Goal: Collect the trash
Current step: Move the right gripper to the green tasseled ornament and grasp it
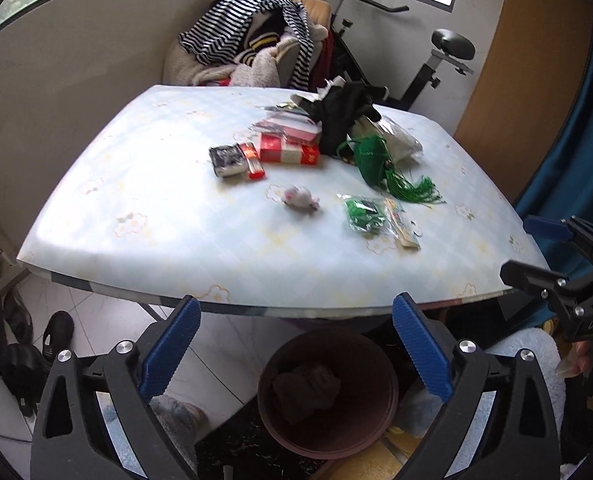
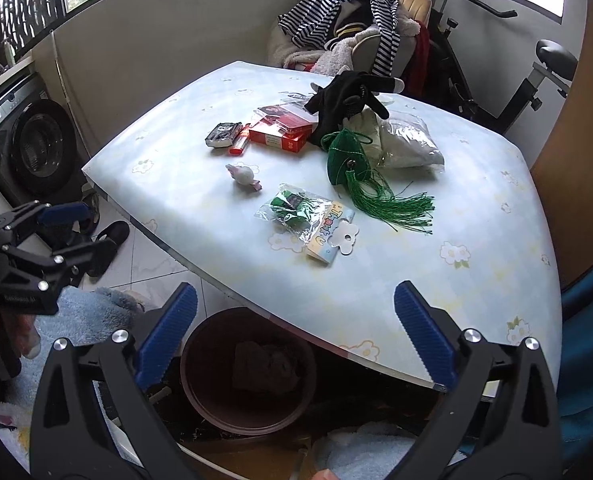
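While both grippers hang back from the table (image 1: 144, 216), nothing is picked up yet. The left gripper (image 1: 296, 344) is wide open and holds nothing. The right gripper (image 2: 296, 332) is wide open and empty too.

The trash sits near the middle of each picture. A small white crumpled wad (image 1: 300, 199) lies alone on the cloth. Just to its right in the left view lies a clear bag with green bits (image 1: 366, 214). Higher up are red boxes (image 1: 290, 153), a green tassel (image 1: 396, 178) and a black glove (image 1: 346, 114).

The bin (image 1: 326, 392) stands on the floor at the bottom middle, partly under the table edge, with something dark inside.

I think the wad is the easy first pick. Come down straight over it, with one finger on each side, then squeeze softly. It looks light, so a fast push could knock it away. Then carry it low to the bin and let go right above it.
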Available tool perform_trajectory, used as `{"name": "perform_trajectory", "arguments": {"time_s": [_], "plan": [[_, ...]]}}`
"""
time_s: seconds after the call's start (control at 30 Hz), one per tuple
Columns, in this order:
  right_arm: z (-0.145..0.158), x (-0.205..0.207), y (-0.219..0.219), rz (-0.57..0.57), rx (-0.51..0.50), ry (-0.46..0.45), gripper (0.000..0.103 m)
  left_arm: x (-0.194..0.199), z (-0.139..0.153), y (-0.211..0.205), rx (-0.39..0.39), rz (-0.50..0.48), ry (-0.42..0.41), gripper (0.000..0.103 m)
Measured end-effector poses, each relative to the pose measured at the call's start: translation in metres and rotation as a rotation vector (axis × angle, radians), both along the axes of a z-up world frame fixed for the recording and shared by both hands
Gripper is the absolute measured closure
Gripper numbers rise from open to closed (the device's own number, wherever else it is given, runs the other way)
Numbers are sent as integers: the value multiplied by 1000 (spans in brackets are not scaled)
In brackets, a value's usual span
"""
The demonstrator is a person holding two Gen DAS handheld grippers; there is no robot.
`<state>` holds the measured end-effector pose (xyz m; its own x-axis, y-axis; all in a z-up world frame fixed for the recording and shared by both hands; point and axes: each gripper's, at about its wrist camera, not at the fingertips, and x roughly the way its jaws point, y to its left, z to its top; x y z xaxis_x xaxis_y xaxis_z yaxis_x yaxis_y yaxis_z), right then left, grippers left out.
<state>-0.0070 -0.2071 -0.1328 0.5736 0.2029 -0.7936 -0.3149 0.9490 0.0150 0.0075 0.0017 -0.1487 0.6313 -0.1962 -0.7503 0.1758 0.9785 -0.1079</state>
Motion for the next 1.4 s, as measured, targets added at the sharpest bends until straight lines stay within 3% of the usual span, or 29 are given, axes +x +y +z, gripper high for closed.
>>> {"name": "perform_trajectory", "arguments": {"time_s": [0.37, 0.73, 0.93, 0.97, 1.07, 1.2, 1.4], "plan": [[3, 29, -16, -34, -46, -19, 6, 25, 22, 32, 15, 121, -51, 7], [-10, 71, -25, -68, -61, -8, 6, 46, 9, 48, 16, 177, -9, 6], [-26, 113, -23, -13, -99, -3, 7, 71, -2, 55, 3, 201, 19, 6], [-29, 121, -21, 3, -109, -6, 9, 75, -2, 55, 5, 205, 17, 6], [-43, 151, -15, 25, -108, 17, 29, 88, -5, 55, 9, 207, 14, 6], [-61, 188, -3, 32, -50, 63, 29, 104, -8, 54, 7, 209, 23, 6], [-84, 229, 15, 2, -51, 129, 34, 118, -13, 50, 8, 196, 33, 6]]}}
